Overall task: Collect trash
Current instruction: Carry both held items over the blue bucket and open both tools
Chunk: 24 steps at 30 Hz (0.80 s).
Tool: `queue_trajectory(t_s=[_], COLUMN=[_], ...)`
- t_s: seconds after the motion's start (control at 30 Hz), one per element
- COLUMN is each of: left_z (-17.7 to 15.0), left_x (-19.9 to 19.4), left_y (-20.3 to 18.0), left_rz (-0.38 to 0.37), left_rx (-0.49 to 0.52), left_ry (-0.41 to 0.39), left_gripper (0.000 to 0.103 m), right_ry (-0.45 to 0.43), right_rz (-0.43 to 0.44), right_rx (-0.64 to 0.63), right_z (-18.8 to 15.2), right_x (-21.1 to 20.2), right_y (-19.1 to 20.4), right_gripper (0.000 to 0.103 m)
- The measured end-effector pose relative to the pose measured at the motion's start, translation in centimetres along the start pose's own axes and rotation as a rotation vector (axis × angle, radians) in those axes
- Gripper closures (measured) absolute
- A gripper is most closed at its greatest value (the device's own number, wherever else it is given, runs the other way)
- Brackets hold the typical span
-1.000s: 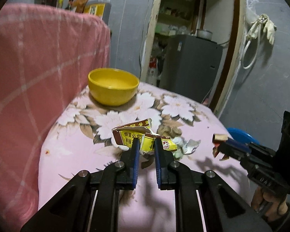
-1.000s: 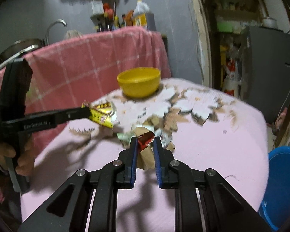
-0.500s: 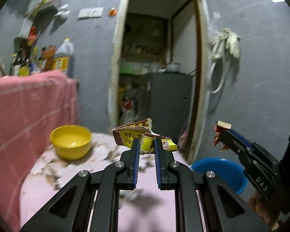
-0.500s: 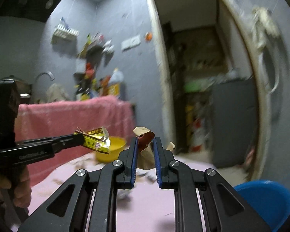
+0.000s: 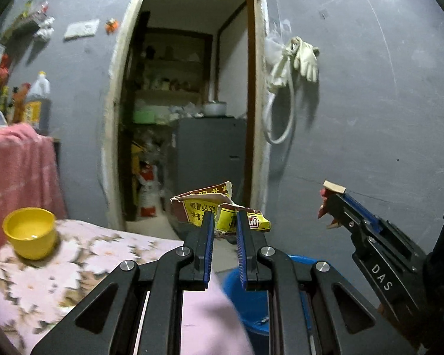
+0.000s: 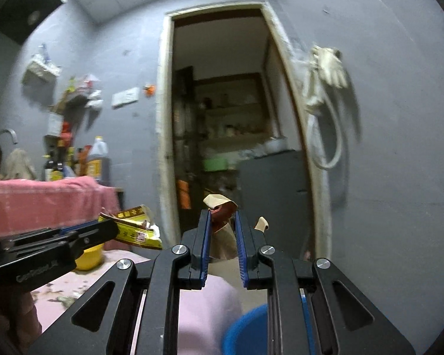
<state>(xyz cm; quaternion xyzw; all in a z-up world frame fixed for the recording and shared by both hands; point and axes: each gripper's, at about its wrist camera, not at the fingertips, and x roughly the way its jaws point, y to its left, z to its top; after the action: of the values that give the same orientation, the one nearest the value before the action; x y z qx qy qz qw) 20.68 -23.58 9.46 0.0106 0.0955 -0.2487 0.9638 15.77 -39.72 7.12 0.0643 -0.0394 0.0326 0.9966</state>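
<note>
Left gripper (image 5: 224, 222): clamped on a crumpled yellow-and-brown printed paper wrapper (image 5: 219, 211), blue-lined pads pressing it from both sides; seen side-on in the right wrist view (image 6: 111, 227).
Yellow-and-brown wrapper, place: held in the air in front of the doorway, above the far edge of the table and the bucket; also visible from the right wrist view (image 6: 136, 229).
Right gripper (image 6: 224, 222): closed on a curled scrap of tan-and-red paper (image 6: 220, 207), scrap sticking up past the fingertips; seen from the left wrist view at right (image 5: 330, 207), pointing left.
Tan-and-red scrap, place: lifted clear of the table, level with the doorway.
Round blue plastic bucket (image 5: 251, 301): low down, just past the table's corner, partly hidden behind the left gripper; rim also in the right wrist view (image 6: 242, 331).
Table with pink floral cloth (image 5: 74, 260): lower left, blurred.
Yellow round bowl (image 5: 29, 233): standing on the table, at left.
Pale rubber gloves (image 5: 299, 59): hanging on the grey wall right of the doorway.
</note>
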Motion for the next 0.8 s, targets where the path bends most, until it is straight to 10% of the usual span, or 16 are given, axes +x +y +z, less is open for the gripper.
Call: queue_trajectory(t_s=[0.8], left_z=[-5.6], left_x=[13.3], left_y=[-1.9], left_rz=[-0.110], left_rx=[-0.196], left_ry=[0.533], left_gripper=[0.090], right_ry=[0.496], right_rz=[-0.138], right_rx=[0.369], right_z=[-7.1], right_x=[4.9], right_y=[-10.9], right_gripper=[0.085])
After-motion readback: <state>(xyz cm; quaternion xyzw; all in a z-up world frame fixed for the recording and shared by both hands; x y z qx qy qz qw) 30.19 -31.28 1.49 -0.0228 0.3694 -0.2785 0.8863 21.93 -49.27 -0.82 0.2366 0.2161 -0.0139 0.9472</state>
